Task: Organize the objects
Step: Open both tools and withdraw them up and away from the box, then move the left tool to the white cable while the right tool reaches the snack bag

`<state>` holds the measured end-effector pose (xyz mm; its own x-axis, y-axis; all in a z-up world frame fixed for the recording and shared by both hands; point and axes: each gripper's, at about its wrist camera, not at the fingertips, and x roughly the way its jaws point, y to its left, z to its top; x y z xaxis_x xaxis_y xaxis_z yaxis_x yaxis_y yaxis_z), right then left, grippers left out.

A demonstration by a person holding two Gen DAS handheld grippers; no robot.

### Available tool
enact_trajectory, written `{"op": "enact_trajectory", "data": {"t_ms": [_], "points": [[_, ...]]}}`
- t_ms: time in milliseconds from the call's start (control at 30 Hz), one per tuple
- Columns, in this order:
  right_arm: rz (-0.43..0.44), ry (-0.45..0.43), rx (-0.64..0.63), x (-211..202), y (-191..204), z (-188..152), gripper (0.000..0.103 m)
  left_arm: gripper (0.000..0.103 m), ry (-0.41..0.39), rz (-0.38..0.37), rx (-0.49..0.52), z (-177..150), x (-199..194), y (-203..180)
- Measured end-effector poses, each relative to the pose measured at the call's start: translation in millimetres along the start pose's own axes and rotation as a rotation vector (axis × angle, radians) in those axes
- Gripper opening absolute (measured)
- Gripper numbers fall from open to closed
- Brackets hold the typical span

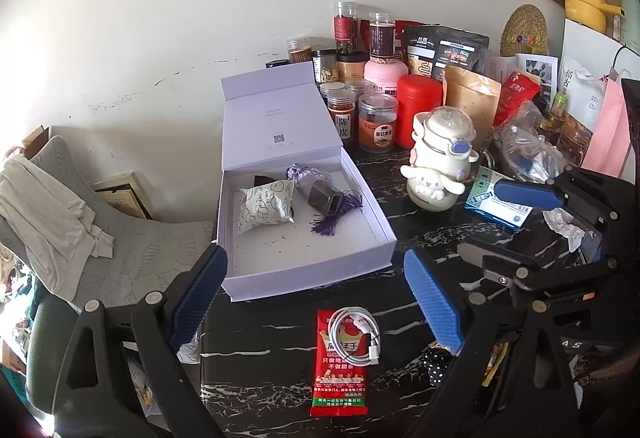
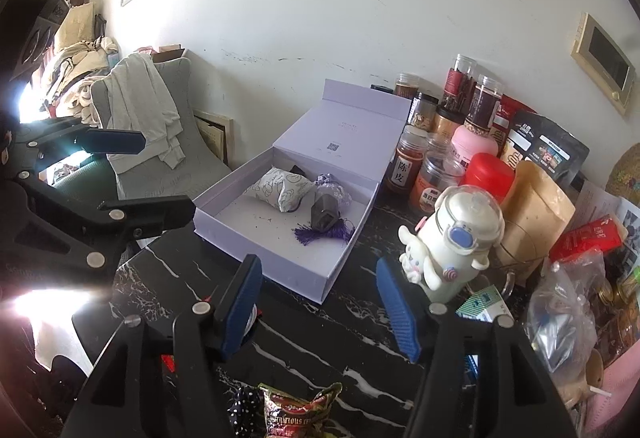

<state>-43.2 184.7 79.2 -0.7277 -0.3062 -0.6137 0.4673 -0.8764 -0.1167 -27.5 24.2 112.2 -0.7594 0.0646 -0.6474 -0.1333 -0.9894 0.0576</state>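
An open lavender box (image 1: 312, 270) (image 2: 280, 258) lies on the black marble table. In it are a white patterned packet (image 1: 262, 208) (image 2: 280, 190), a dark hexagonal piece with a purple tassel (image 1: 328, 202) (image 2: 322, 218) and a purple wrapped item (image 1: 308, 174). A red snack sachet (image 1: 340, 366) lies near me with a coiled white cable (image 1: 358, 334) on it. My left gripper (image 1: 316, 294) is open and empty above the sachet. My right gripper (image 2: 320, 302) is open and empty before the box; it also shows in the left wrist view (image 1: 524, 194).
A cream cartoon-dog bottle (image 1: 440, 162) (image 2: 456, 246) stands right of the box. Several jars, a red canister (image 1: 420, 98) and pouches crowd the back right. A snack bag (image 2: 300, 412) lies at the near edge. A grey chair (image 1: 80, 206) stands left of the table.
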Motion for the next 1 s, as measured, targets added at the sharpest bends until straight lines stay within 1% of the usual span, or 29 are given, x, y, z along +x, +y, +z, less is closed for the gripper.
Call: {"op": "enact_trajectory", "data": {"t_ms": [133, 433, 667, 800, 900, 1000], "points": [[-0.011, 0.010, 0.017, -5, 0, -13, 0.061, 0.090, 0.017, -0.008, -0.007, -12, 0, -5], [0.000, 0.051, 0.042, -5, 3, -45, 0.062, 0.090, 0.057, -0.021, -0.022, -40, 4, -11], [0.008, 0.083, 0.048, -2, 7, -71, 0.062, 0.090, 0.102, -0.038, -0.029, -64, 15, -14], [0.028, 0.113, 0.058, 3, 9, -86, 0.062, 0.090, 0.125, -0.067, -0.037, -76, 22, -14], [0.031, 0.125, 0.064, 6, 9, -96, 0.062, 0.090, 0.138, -0.085, -0.046, -83, 29, -15], [0.055, 0.133, 0.069, 9, 10, -104, 0.062, 0.090, 0.149, -0.102, -0.054, -89, 35, -16]]}}
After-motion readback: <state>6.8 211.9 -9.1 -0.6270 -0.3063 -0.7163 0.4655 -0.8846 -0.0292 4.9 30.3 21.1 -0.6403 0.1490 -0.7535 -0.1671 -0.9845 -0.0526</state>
